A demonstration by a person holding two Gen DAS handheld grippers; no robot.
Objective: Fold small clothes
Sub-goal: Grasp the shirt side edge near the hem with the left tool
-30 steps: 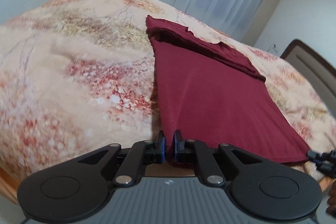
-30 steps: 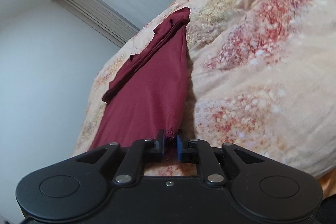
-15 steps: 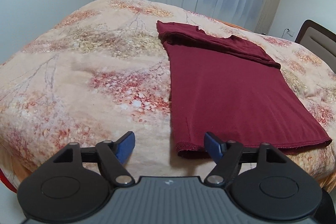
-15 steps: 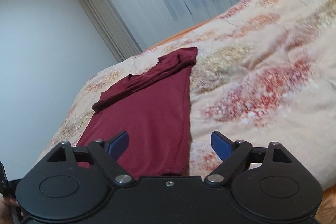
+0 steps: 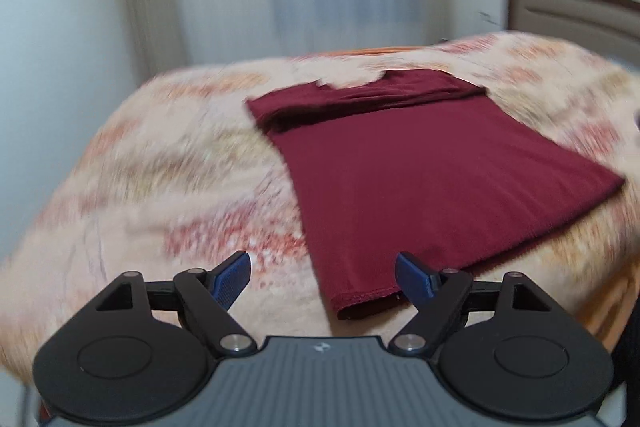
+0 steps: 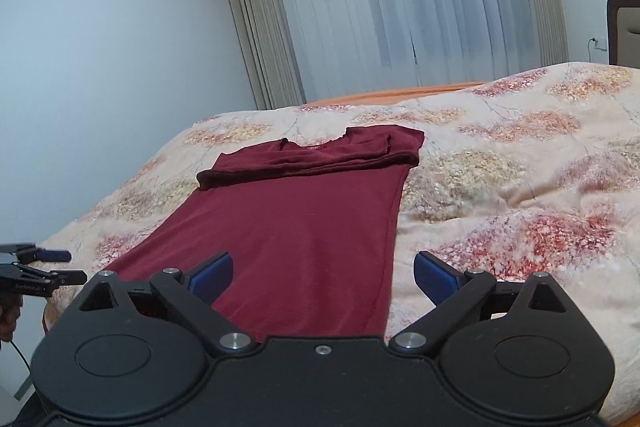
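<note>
Fingers spread wide: our left hand-held gripper (image 5: 322, 277), its blue pads set on black linkage arms, hangs over the near edge of the bed with nothing between the jaws, which have just been opening. The right-hand pad (image 5: 416, 279) sits just above the near left corner of the hem, apart from the cloth. Our right hand-held gripper (image 6: 322, 277) is likewise gaping and empty, its jaws also just opened, with the lower right part of the garment showing in the gap between the pads but not pinched. At the far left edge of the right wrist view, the tips of the left tool poke in beside the bed.

Beyond both tools lies the dark maroon knit T-shirt (image 6: 304, 219), spread flat on the beige quilted bedspread with red and ochre floral patches (image 6: 520, 195). Its sleeves and shoulders are folded across the top into a narrow band at the far end, neckline facing the window; the body runs toward us as one smooth panel, the hem nearest the grippers.

Behind the bed we see pale sheer curtains with beige side drapes (image 6: 400, 7), plain white walls, and a brown padded headboard (image 5: 576, 15) at the right. The left wrist view is motion-blurred.
</note>
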